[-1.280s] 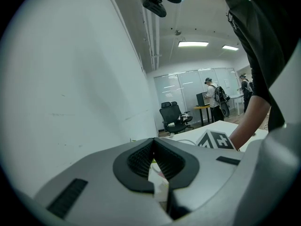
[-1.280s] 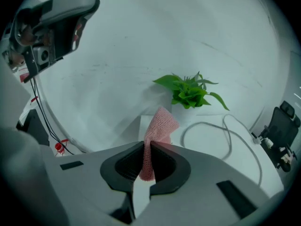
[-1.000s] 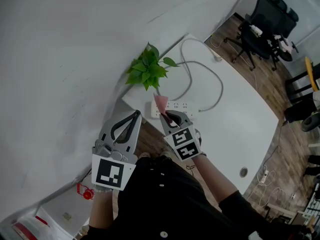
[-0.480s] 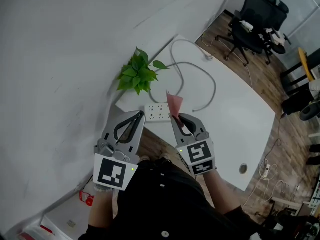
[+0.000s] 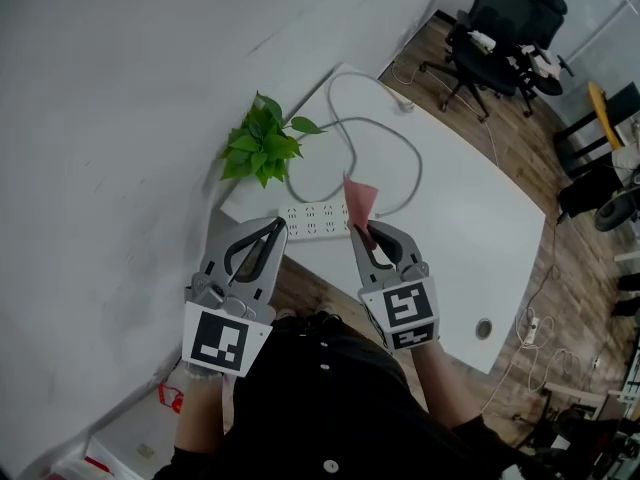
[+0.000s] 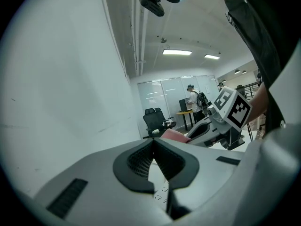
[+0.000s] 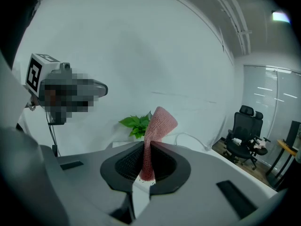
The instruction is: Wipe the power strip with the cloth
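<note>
A white power strip lies near the front left edge of the white table, its grey cable looping toward the back. My right gripper is shut on a pink cloth, which sticks up from the jaws just right of the strip; in the right gripper view the cloth rises between the closed pads. My left gripper is shut and holds nothing, hovering at the strip's left end. In the left gripper view, part of the strip shows below the closed jaws.
A green potted plant stands at the table's left corner against the white wall. Black office chairs sit on the wood floor at the far right. A cable hole marks the table's near right part.
Both grippers have drawn back toward the table's front edge; the right one carried the cloth off the power strip to its right side.
</note>
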### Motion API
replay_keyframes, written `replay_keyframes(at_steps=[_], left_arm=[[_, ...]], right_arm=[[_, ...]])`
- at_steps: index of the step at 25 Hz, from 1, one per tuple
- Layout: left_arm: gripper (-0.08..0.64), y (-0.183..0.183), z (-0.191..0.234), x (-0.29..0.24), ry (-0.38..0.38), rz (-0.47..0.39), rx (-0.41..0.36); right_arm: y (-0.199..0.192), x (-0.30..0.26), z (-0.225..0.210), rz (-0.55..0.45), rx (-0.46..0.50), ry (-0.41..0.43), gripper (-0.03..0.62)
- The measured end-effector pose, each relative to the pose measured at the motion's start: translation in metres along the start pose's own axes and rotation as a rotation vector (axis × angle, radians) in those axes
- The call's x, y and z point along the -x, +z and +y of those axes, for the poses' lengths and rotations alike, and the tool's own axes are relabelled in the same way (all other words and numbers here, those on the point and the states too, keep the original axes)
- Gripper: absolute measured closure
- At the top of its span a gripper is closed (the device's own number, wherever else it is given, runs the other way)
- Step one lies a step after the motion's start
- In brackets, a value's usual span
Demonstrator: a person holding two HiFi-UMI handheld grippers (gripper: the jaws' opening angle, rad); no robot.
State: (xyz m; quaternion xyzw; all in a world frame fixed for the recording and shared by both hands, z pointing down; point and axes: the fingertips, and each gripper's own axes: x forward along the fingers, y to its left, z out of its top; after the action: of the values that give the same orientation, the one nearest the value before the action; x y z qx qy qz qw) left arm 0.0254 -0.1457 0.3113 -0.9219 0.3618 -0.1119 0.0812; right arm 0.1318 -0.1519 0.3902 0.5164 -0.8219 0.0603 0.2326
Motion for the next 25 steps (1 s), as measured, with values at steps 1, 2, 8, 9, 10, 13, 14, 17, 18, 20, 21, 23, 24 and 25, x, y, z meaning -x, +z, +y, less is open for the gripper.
replay_keyframes(at_steps=[1, 2, 8, 9, 10, 13, 14, 17, 18, 20, 21, 23, 24, 25], left_arm=[[0.546, 0.0001, -0.0008, -0.0008, -0.003, 0.000, -0.002], [0.546, -0.0002, -0.0015, -0.0014, -0.005, 0.000, -0.002], [0.546, -0.0010, -0.0036, -0.0032, -0.010, 0.002, -0.013], [0.546, -0.0010, -0.0036, -0.0033, -0.010, 0.002, -0.016], [0.546, -0.0012, -0.0034, -0.0035, -0.010, 0.002, -0.019], [0.546, -0.0017, -0.0028, -0.0041, -0.010, 0.001, -0.022], [0.546, -0.0020, -0.0027, -0.0043, -0.010, 0.001, -0.024], [0.546, -0.0031, -0.0027, -0.0048, -0.011, 0.005, -0.022], [0.546, -0.0029, -0.0027, -0.0050, -0.012, 0.005, -0.020], [0.546, -0.0027, -0.0028, -0.0054, -0.013, 0.004, -0.017], [0.546, -0.0029, -0.0030, -0.0055, -0.014, 0.006, -0.017], [0.546, -0.0039, -0.0036, -0.0055, -0.017, 0.007, -0.017], [0.546, -0.0043, -0.0037, -0.0055, -0.017, 0.007, -0.016], [0.546, -0.0048, -0.0036, -0.0053, -0.017, 0.007, -0.016]], right_arm=[[-0.0002, 0.0000, 0.0001, 0.000, 0.003, 0.000, 0.543], [-0.0003, -0.0003, 0.0003, 0.000, 0.006, 0.002, 0.543], [0.0020, -0.0022, 0.0040, -0.002, 0.009, 0.017, 0.543], [0.0022, -0.0026, 0.0048, -0.002, 0.005, 0.021, 0.543], [0.0021, -0.0030, 0.0055, -0.002, 0.003, 0.024, 0.543], [0.0020, -0.0040, 0.0067, -0.001, 0.009, 0.027, 0.543], [0.0021, -0.0042, 0.0072, -0.001, 0.011, 0.029, 0.543], [0.0023, -0.0047, 0.0082, 0.001, 0.014, 0.034, 0.543], [0.0025, -0.0048, 0.0082, 0.002, 0.016, 0.034, 0.543], [0.0031, -0.0051, 0.0077, 0.002, 0.019, 0.035, 0.543], [0.0033, -0.0053, 0.0076, 0.003, 0.020, 0.034, 0.543], [0.0027, -0.0059, 0.0080, 0.005, 0.022, 0.034, 0.543], [0.0022, -0.0063, 0.0086, 0.006, 0.022, 0.034, 0.543], [0.0019, -0.0066, 0.0093, 0.007, 0.022, 0.035, 0.543]])
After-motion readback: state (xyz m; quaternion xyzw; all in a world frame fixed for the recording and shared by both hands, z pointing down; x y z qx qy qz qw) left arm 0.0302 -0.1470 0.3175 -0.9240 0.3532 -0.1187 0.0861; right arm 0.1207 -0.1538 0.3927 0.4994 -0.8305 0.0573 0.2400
